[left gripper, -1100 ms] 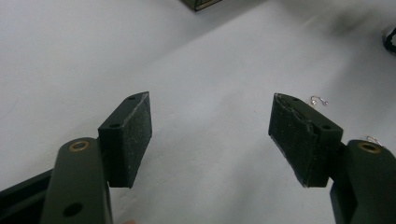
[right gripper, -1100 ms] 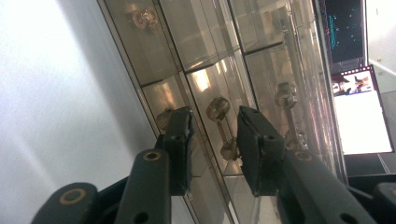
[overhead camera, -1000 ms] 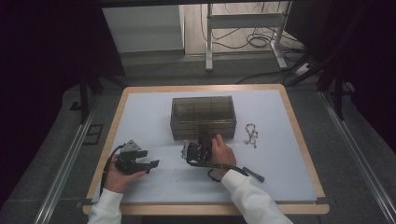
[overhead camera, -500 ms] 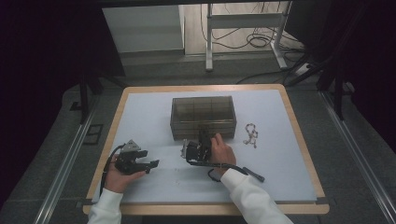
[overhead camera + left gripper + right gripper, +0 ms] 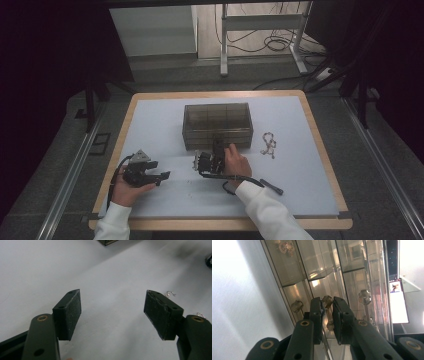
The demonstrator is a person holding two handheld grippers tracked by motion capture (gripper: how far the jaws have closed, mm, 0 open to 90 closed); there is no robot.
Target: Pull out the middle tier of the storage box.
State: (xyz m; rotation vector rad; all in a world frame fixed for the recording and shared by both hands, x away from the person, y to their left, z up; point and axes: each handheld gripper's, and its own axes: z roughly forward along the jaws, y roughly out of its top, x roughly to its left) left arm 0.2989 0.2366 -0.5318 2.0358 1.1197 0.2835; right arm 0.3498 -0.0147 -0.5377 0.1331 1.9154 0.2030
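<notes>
Right gripper (image 5: 327, 308) just closing on a drawer knob (image 5: 327, 301) of the clear box (image 5: 217, 125) mid-worktop, left gripper (image 5: 112, 312) open and idle; off-centre pinch risks slipping off, dragging the box.

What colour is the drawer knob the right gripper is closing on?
Brassy gold, on the smoky see-through drawer box. The knob shows best in the right gripper view.
</notes>
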